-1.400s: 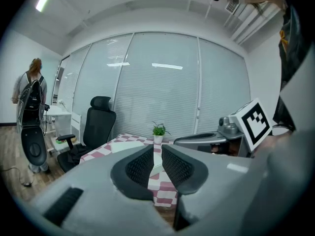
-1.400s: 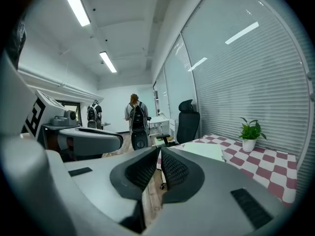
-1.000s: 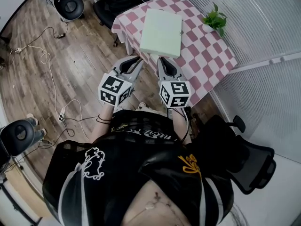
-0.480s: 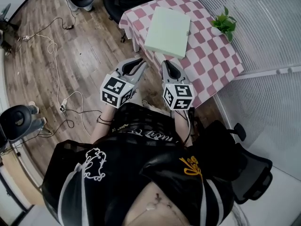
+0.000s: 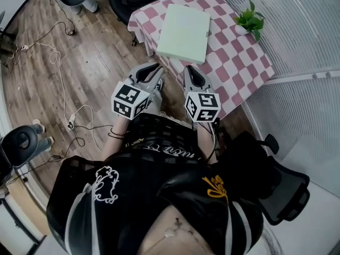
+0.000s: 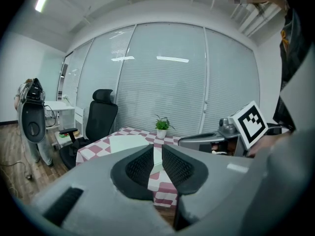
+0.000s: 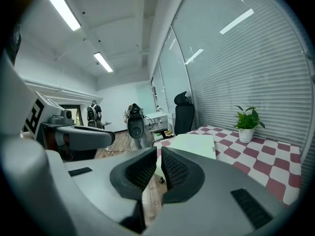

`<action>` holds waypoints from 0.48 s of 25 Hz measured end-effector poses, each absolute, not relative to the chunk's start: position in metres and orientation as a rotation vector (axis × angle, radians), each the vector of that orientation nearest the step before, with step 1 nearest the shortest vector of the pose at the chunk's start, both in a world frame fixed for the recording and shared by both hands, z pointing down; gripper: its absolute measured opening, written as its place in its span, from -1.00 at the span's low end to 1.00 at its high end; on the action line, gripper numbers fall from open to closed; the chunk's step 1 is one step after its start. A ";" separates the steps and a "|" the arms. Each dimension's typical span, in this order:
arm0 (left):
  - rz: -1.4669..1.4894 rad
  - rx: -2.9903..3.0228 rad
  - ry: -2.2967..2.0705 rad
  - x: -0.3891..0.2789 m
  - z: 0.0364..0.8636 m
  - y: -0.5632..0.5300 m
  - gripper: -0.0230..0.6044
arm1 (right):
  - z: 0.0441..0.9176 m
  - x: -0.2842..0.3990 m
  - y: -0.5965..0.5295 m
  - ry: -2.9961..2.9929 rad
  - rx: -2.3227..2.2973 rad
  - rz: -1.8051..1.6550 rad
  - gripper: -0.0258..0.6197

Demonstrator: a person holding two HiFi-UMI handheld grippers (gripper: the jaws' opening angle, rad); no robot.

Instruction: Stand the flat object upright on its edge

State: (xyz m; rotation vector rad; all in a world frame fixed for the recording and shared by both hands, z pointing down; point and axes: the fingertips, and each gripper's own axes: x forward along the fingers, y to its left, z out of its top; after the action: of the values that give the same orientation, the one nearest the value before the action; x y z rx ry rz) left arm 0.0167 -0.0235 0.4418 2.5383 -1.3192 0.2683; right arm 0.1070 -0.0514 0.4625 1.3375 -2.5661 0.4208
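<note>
The left claw & right claw are both shut tight, w/ nothing in them. They hang side by side in front of the person. The green pad lies flat on the checked surface, just ahead of both claws & not touching them. Its near edge is the part closest to the claw tips. That edge sits right by the surface's near edge, maybe poking out a bit; can't tell for sure. A small plant stands past the pad, on the right claw's side.

Step now, I think: reach in to the pad. Nothing is lifted yet.

To do it well:
- Open both claws first, b/c shut ones can only push.
- Pinch the near edge w/ one claw, or slip a tip under it, then tip the pad up slow.
- Use the other claw as a stop so the far edge doesn't slide.
- The pad looks light & wide, so it may flop. Let go only when it stands.
- Stay clear of the plant.
</note>
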 end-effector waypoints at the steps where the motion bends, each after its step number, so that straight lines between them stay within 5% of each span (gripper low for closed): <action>1: 0.268 2.541 -1.313 0.017 0.442 -0.030 -0.73 | 0.463 0.109 -0.056 -2.559 1.345 0.422 -0.82; 12: 0.233 2.558 -1.273 0.003 0.443 -0.113 -0.73 | 0.457 0.105 -0.131 -2.516 1.397 0.393 -0.82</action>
State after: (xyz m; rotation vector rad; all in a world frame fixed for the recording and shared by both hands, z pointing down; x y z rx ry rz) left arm 0.0030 -0.1131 0.4426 2.5582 -1.2735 0.2329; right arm 0.1048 -0.1313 0.4570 1.3973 -2.5158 0.3931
